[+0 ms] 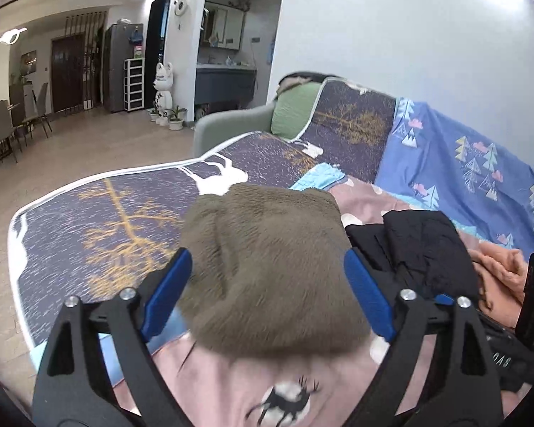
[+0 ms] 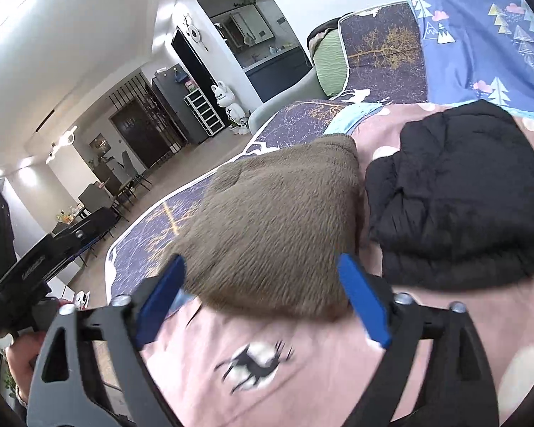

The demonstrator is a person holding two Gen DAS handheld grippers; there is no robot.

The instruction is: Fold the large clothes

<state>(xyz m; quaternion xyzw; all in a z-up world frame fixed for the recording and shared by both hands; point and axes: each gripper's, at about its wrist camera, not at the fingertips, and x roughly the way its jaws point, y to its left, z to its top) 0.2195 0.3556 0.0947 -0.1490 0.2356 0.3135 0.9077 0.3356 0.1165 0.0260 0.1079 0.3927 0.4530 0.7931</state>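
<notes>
A folded brown fleece garment (image 1: 267,259) lies on the pink deer-print sheet (image 1: 231,384) on the sofa. My left gripper (image 1: 268,295) is open, its blue fingers on either side of the garment's near part, empty. In the right wrist view the same brown garment (image 2: 274,227) sits between the fingers of my right gripper (image 2: 261,299), which is also open and holds nothing. A folded black padded garment (image 2: 455,195) lies right of the brown one; it also shows in the left wrist view (image 1: 416,249).
The sofa has a dark tree-print cover (image 1: 99,227) at left and a blue tree-print sheet (image 1: 455,163) over the backrest. A green cushion (image 1: 295,114) sits at the sofa's far end. The left gripper's body (image 2: 25,284) shows at the left edge of the right wrist view. Wooden floor and dining chairs (image 1: 3,131) lie beyond.
</notes>
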